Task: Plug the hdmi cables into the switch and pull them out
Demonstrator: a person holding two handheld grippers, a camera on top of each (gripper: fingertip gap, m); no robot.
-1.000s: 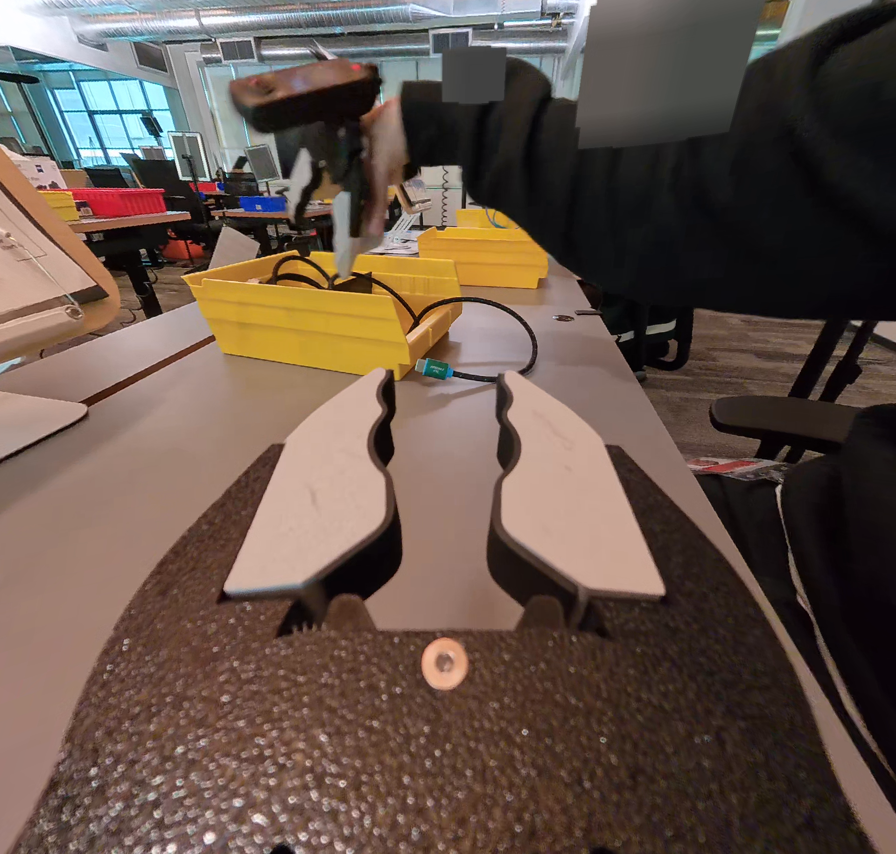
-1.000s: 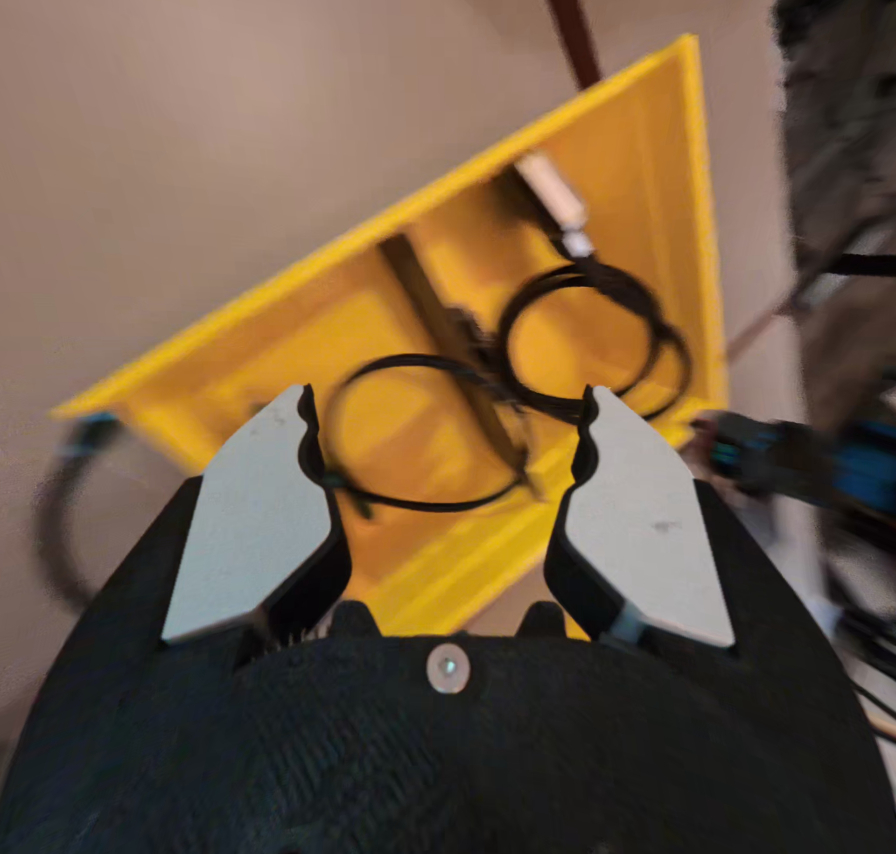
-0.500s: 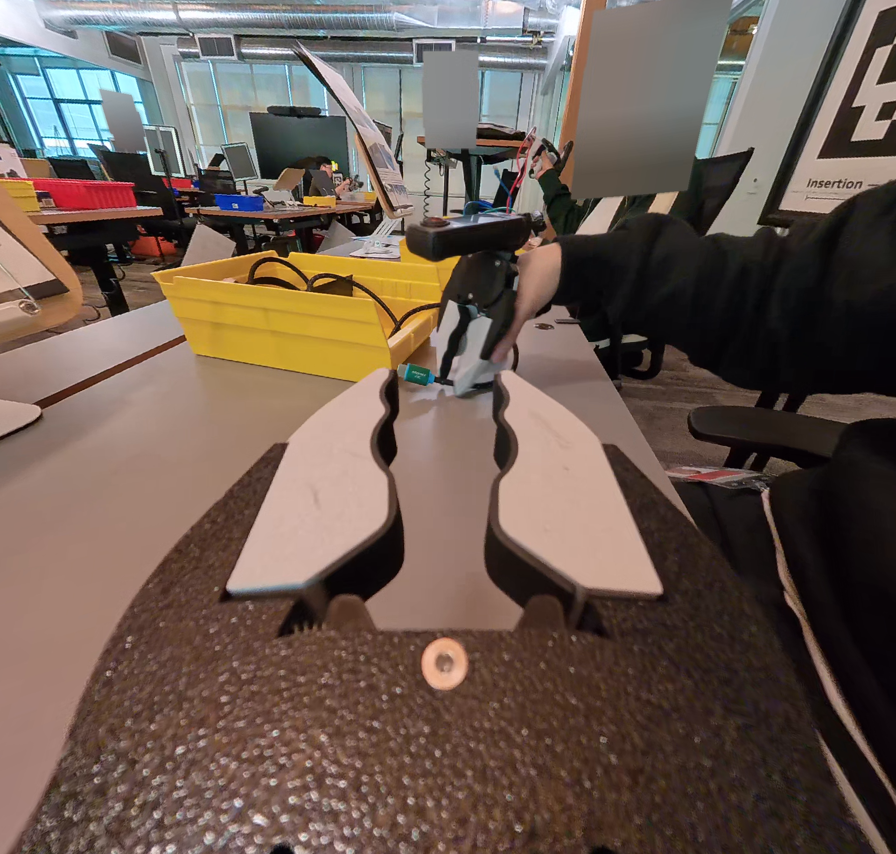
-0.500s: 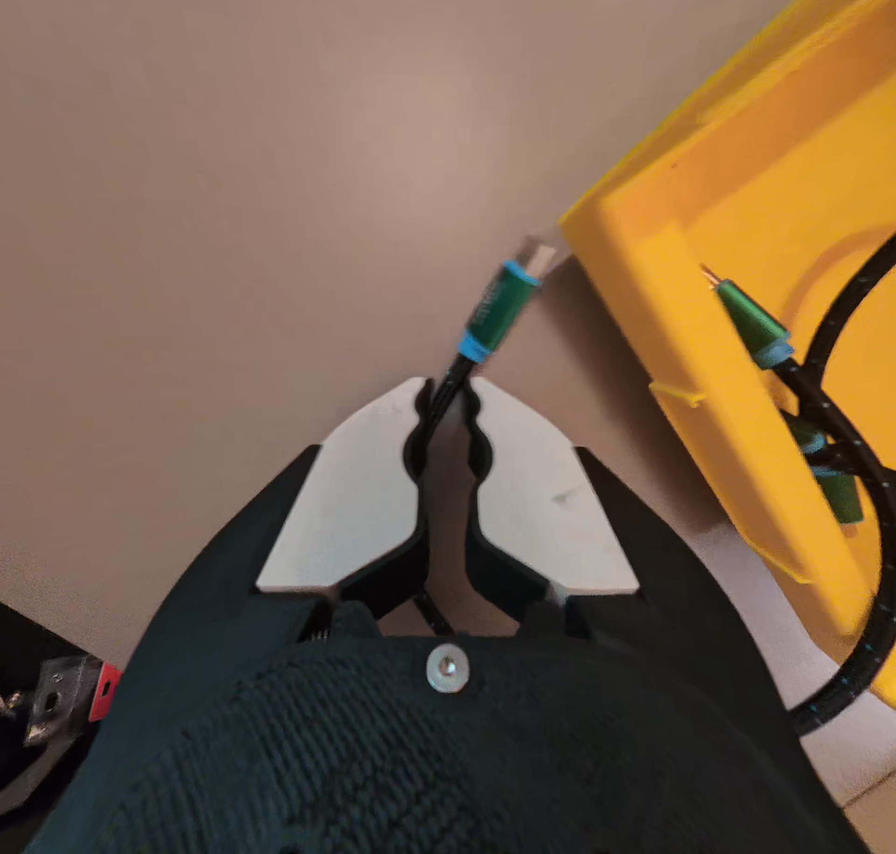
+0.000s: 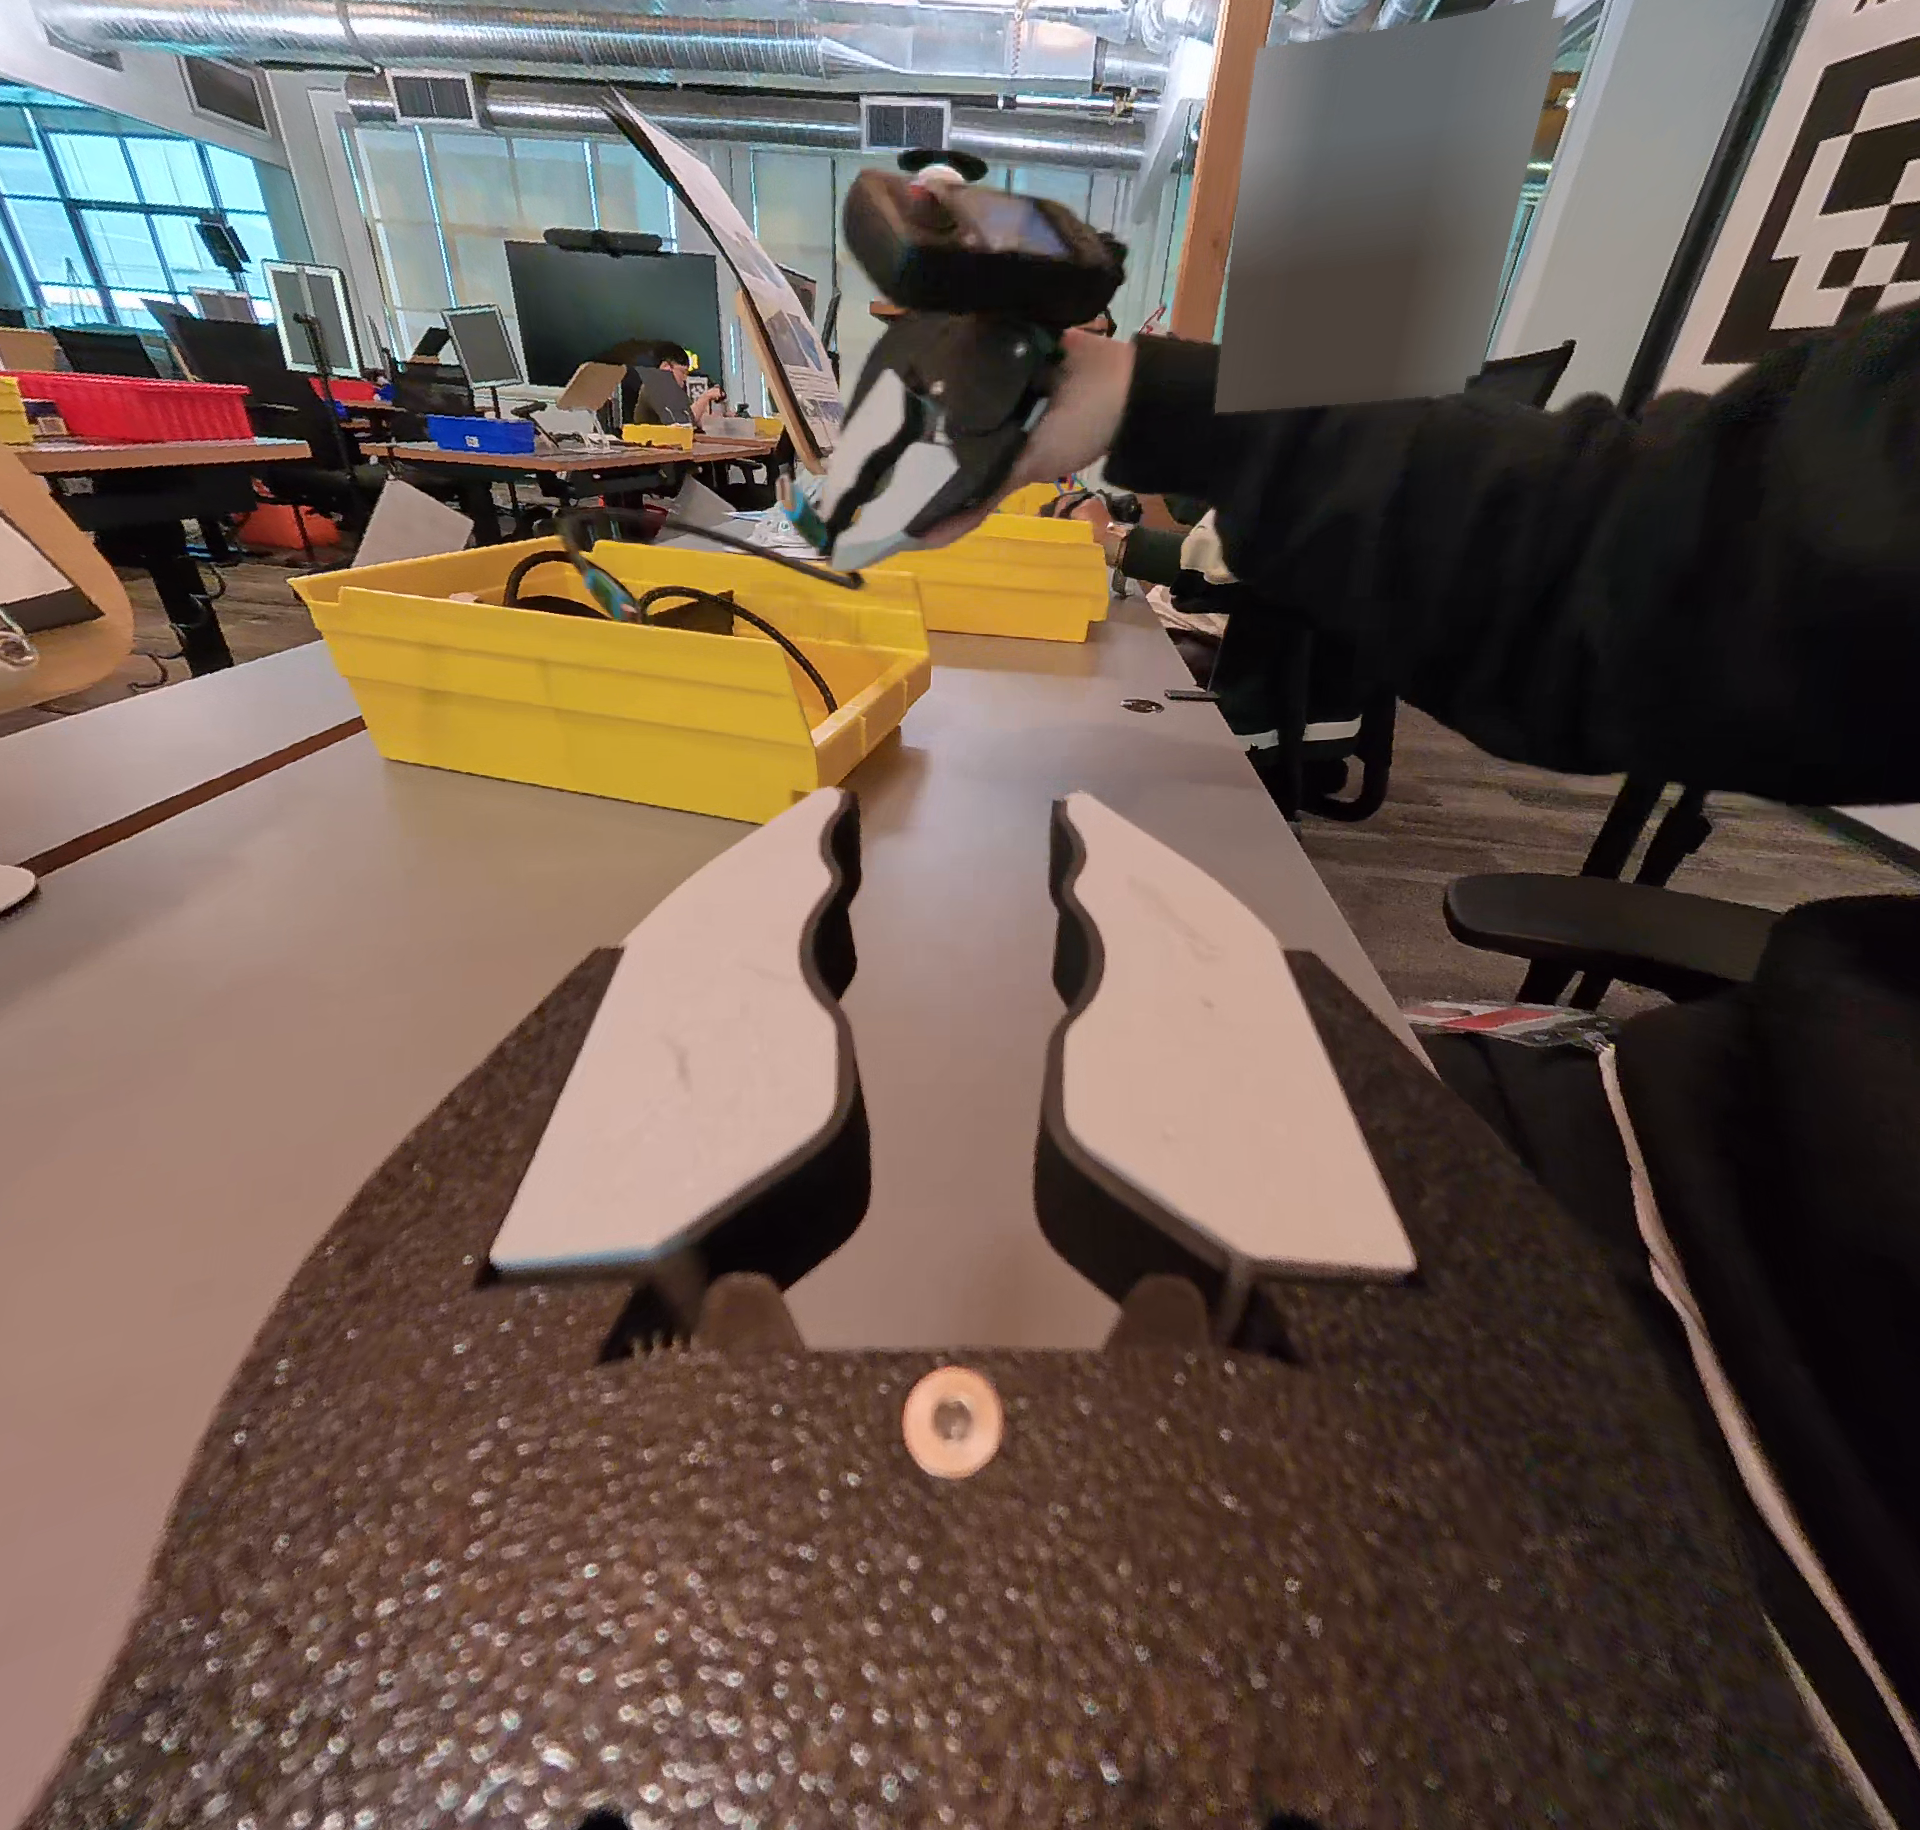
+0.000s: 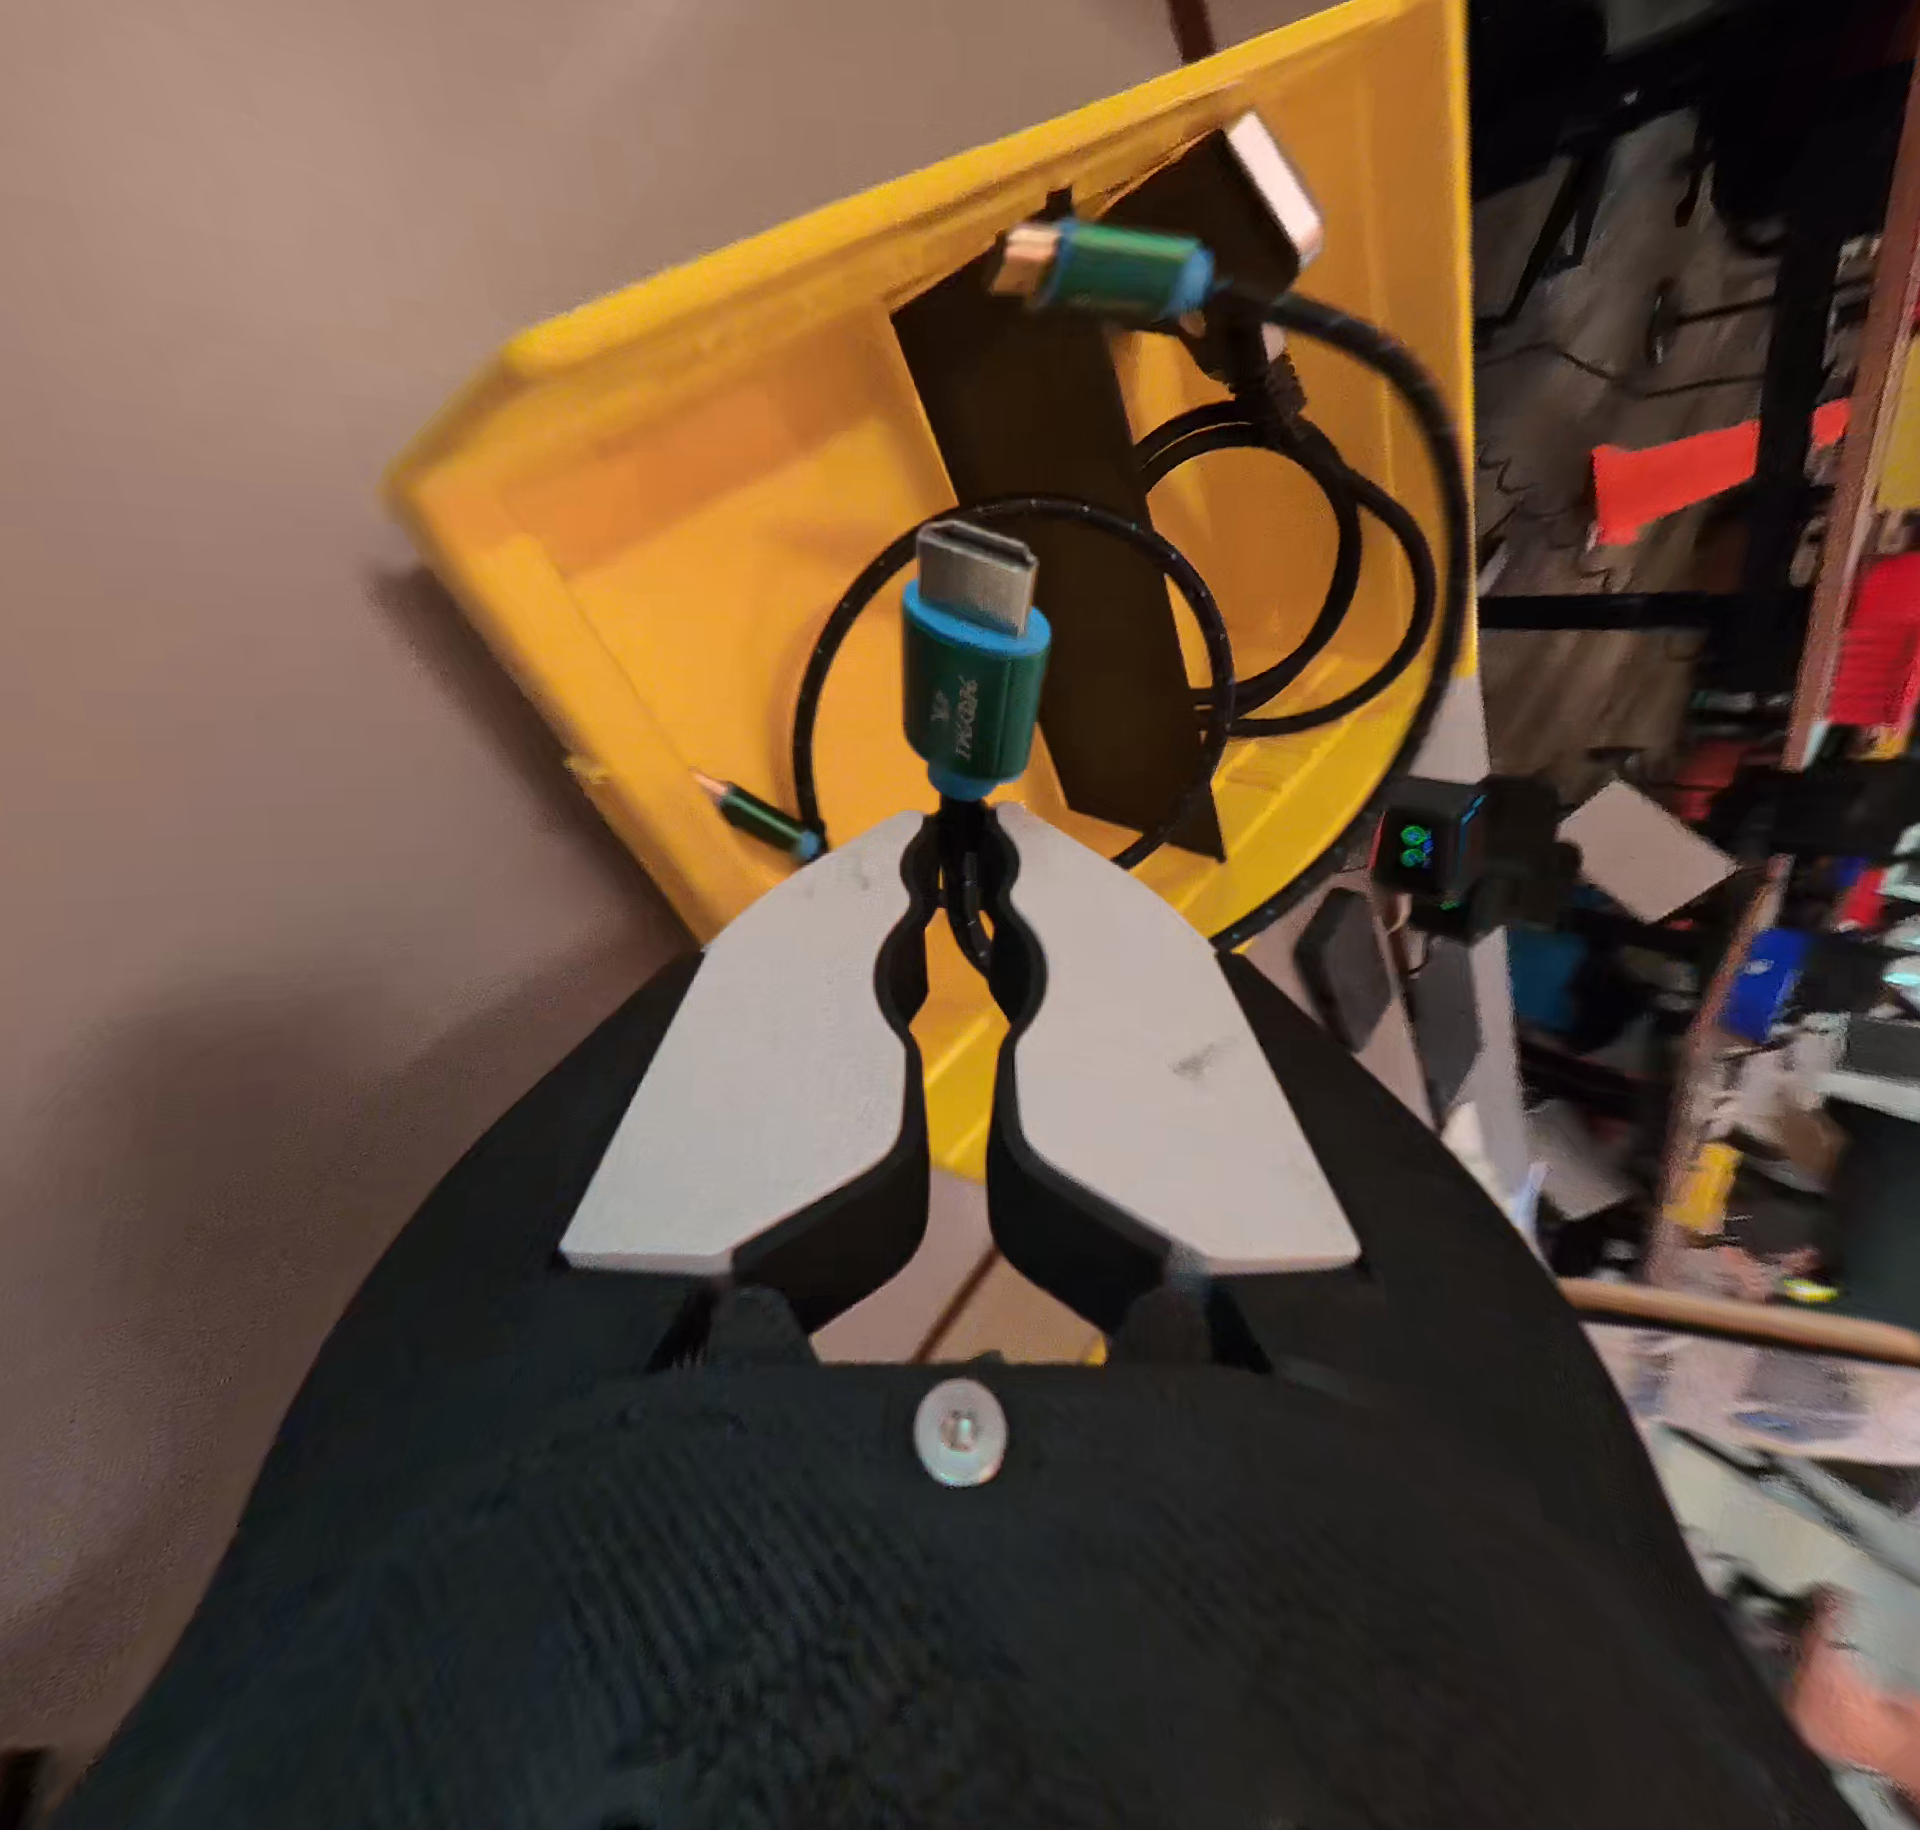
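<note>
The braided black hdmi cable (image 6: 961,881) is pinched just behind its green plug with blue collars and a bare metal tip (image 6: 971,674) by the right claw (image 6: 961,835), whose pale grey fingers (image 6: 790,1032) are closed on the cord. The plug stands past the fingertips toward twelve o'clock, in the air above the yellow plastic bin (image 6: 665,533).

In that bin lies a long black flat switch box (image 6: 1049,554), running from about one o'clock to five o'clock in the right wrist view. Black cable loops (image 6: 1340,575) lie over and beside it. A second green plug (image 6: 1117,274) shows near the box's far end at one o'clock, and a third, thinner-looking plug end (image 6: 758,814) rests by the bin's wall at nine o'clock of the claw tips.

The left claw (image 5: 956,824) is open and grips nothing, low over the grey table (image 5: 260,949). From there the bin (image 5: 582,700) is at eleven o'clock and the right claw (image 5: 883,523) hangs at twelve o'clock, above the bin's right end.
</note>
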